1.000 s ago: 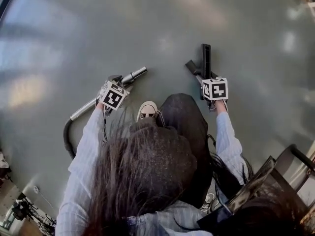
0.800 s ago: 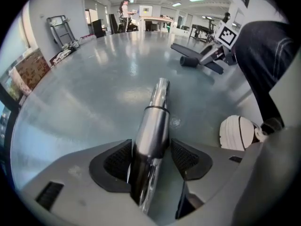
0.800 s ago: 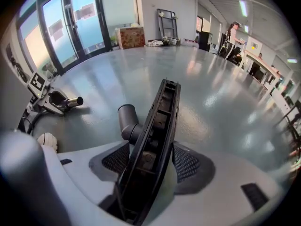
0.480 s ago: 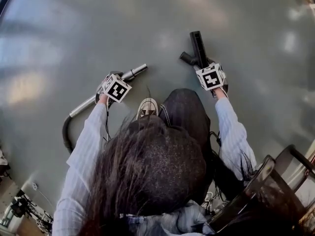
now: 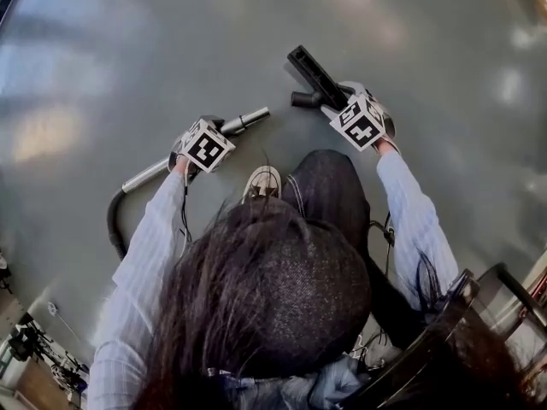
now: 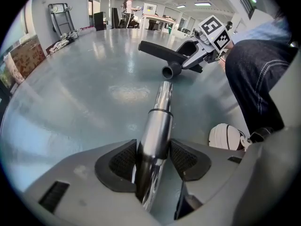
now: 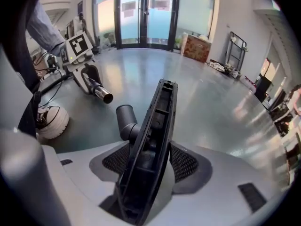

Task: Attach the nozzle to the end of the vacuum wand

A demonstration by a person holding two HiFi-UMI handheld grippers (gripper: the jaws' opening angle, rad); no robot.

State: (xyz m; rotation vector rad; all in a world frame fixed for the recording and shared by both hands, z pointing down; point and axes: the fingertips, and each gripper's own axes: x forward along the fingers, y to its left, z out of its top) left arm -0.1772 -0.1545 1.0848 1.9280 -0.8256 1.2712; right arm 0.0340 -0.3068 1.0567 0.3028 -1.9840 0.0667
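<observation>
Your left tool (image 6: 154, 149), jaws just closing further, clamps the vacuum wand (image 6: 162, 100) leaving its tip free; your right tool (image 7: 149, 161) pinches the nozzle (image 7: 160, 121), socket (image 7: 125, 116) aimed tipward for mating.

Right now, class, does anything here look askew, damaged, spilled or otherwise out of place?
Nothing stands out. The nozzle, held on edge in the right gripper, and the vacuum wand look undamaged; the nozzle's collar is near the wand's open end, not yet joined. No spill shows on the floor.
</observation>
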